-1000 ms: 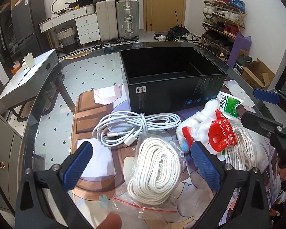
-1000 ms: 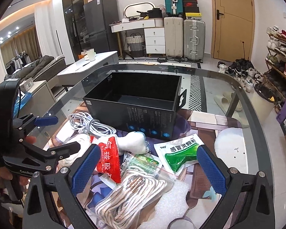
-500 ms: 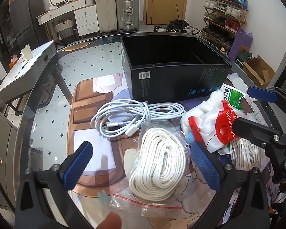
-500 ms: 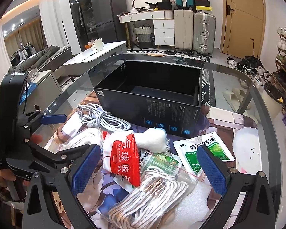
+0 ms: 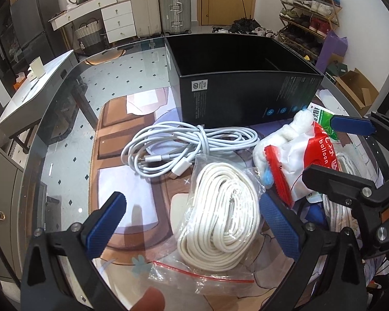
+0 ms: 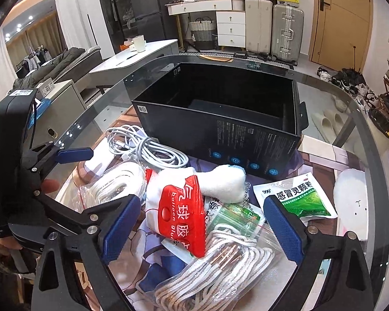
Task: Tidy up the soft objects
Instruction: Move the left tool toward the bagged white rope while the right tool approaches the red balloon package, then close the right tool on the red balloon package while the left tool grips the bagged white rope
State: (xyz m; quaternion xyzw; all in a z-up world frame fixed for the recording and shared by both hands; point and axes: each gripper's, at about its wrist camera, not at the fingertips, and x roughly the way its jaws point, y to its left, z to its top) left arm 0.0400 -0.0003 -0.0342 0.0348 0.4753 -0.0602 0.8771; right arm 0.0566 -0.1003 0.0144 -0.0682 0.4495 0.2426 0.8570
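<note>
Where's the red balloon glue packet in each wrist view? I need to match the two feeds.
Left wrist: red balloon glue packet at right of centre, beside the right gripper.
Right wrist: the packet sits low at centre, between the open fingers, on the white plush.
Shared landmark: black box behind it.

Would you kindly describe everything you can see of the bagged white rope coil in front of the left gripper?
The white rope coil is a thick cotton-looking cord wound into an oval hank, sealed in a clear zip bag with a red strip. It lies flat on the glass table, just ahead of the open left gripper and untouched by it. The bag's far end overlaps the white charging cable, and its right edge meets the red-and-white balloon glue packet.
</note>
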